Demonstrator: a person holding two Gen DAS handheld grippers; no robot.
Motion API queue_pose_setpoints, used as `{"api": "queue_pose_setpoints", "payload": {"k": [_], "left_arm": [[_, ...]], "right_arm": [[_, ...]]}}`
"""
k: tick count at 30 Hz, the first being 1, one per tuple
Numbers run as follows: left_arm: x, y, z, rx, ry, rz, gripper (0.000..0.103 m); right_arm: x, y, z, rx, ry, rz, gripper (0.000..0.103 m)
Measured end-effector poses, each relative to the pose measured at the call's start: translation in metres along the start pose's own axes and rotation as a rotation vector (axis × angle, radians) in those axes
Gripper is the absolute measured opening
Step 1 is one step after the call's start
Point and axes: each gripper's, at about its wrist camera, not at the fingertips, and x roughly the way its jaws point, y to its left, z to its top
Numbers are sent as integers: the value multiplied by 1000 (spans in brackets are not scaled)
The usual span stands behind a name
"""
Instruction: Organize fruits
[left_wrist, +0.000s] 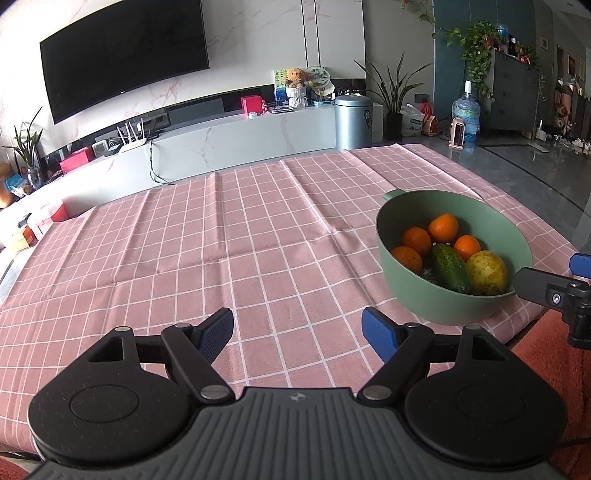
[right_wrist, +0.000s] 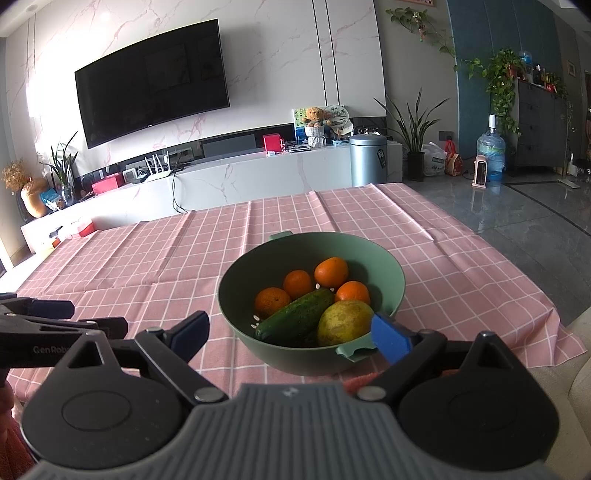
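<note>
Grippers (left_wrist: 297, 334) (right_wrist: 291, 334) level, fingers spread

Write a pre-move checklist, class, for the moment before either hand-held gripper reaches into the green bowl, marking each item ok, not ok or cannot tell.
1. Left hand-held gripper open and empty: ok.
2. Right hand-held gripper open and empty: ok.
3. Green bowl upright on the pink checked tablecloth: ok.
4. Fruit within view: four oranges, a cucumber and a yellow-green pear in the bowl: ok.
5. Cucumber free to lift: it rests against the pear and one orange: cannot tell.
6. Destination container for sorted fruit visible: not ok.
</note>
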Motion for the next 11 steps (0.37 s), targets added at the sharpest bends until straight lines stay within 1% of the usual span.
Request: {"api": "queue_pose_setpoints", "payload": {"k": [11], "left_arm": [[-4, 0, 1, 4, 2, -10, 93]], "right_arm": [[0, 0, -1, -2, 2, -1, 93]]}}
